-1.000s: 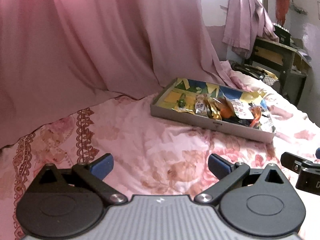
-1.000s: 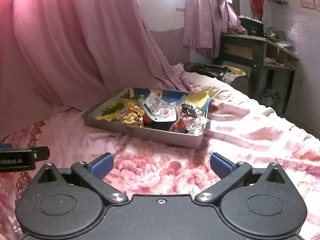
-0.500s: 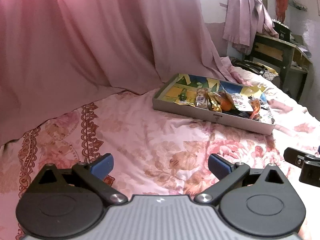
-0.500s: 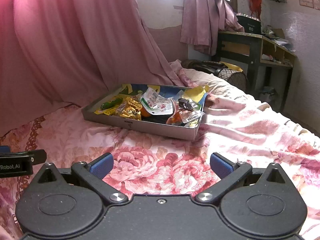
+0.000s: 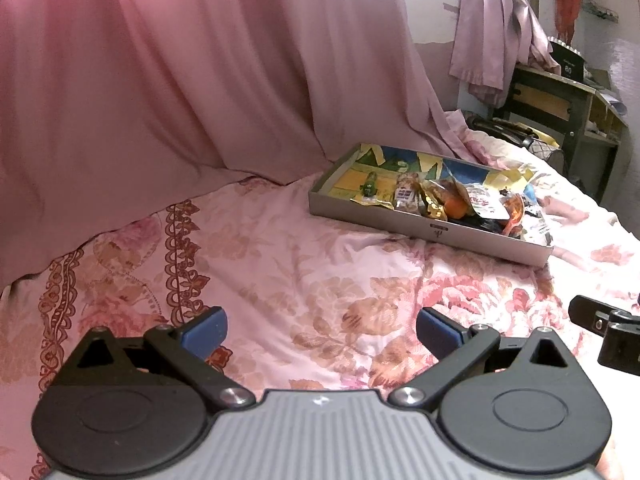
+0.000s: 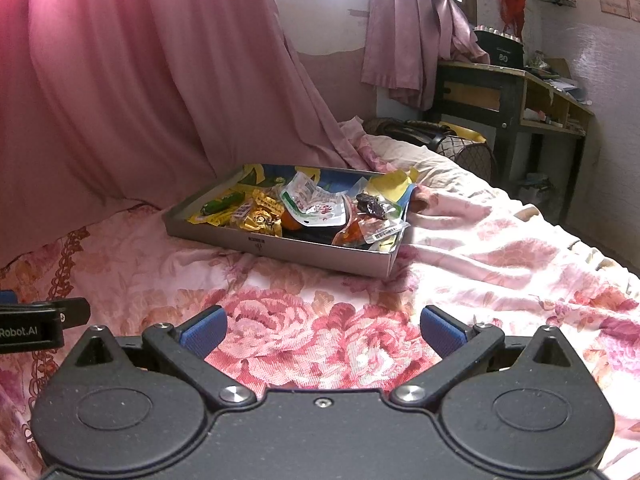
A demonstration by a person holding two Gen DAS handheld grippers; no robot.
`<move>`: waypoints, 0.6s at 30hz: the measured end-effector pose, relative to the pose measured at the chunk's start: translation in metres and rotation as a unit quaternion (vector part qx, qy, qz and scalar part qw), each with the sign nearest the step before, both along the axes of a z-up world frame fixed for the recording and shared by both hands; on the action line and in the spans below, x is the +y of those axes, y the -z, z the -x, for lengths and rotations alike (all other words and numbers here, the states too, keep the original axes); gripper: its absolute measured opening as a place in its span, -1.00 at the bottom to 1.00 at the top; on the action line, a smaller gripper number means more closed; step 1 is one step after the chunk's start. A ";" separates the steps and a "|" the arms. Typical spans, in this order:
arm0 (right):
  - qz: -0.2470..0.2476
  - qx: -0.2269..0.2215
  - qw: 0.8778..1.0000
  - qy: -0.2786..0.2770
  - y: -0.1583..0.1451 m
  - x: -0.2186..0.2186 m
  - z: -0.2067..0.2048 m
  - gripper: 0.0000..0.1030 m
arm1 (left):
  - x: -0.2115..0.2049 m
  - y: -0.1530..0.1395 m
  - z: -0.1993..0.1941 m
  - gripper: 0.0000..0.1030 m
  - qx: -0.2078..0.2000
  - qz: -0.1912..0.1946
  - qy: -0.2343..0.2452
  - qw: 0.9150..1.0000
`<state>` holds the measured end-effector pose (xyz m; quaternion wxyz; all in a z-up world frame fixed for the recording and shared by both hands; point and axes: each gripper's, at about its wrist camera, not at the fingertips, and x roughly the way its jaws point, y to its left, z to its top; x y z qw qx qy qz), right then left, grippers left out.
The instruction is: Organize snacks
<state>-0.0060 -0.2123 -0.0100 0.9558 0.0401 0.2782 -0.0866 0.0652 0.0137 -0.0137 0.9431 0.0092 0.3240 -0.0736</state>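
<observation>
A shallow grey tray (image 5: 404, 228) (image 6: 320, 254) lies on the floral bedspread, well ahead of both grippers. In it are several snack packets: a green one (image 6: 222, 203), gold wrappers (image 6: 260, 216), a white pouch (image 6: 316, 206), an orange piece (image 5: 456, 207) and a dark snack (image 6: 372, 208). My left gripper (image 5: 322, 330) stands open over the bedspread with nothing between its blue pads. Just as empty, my right gripper (image 6: 322, 330) is open too. Each gripper's body shows at the edge of the other's view.
A pink curtain (image 5: 180, 80) hangs behind the bed on the left. A dark wooden desk (image 6: 516, 96) stands at the far right, with a bag (image 6: 452, 140) beside the bed's head. The pink floral bedspread (image 6: 500, 264) stretches between the grippers and the tray.
Both grippers have drawn back from the tray, which now looks smaller and farther off. They stay open and empty; the snacks in the tray have not moved.
</observation>
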 end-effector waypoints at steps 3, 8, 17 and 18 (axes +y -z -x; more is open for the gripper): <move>0.000 0.000 1.000 0.000 0.000 0.000 0.000 0.99 | 0.000 0.000 0.000 0.99 0.000 0.000 0.000 1.000; 0.002 0.003 1.000 -0.002 0.002 0.000 0.000 0.99 | 0.000 0.000 0.001 0.99 0.001 0.000 0.000 1.000; 0.005 0.007 1.000 -0.005 0.003 0.001 -0.001 0.99 | 0.000 0.002 0.001 0.99 0.003 0.000 0.002 1.000; 0.006 0.008 1.000 -0.006 0.004 0.001 -0.001 0.99 | 0.000 0.001 0.001 0.99 0.003 0.000 0.001 1.000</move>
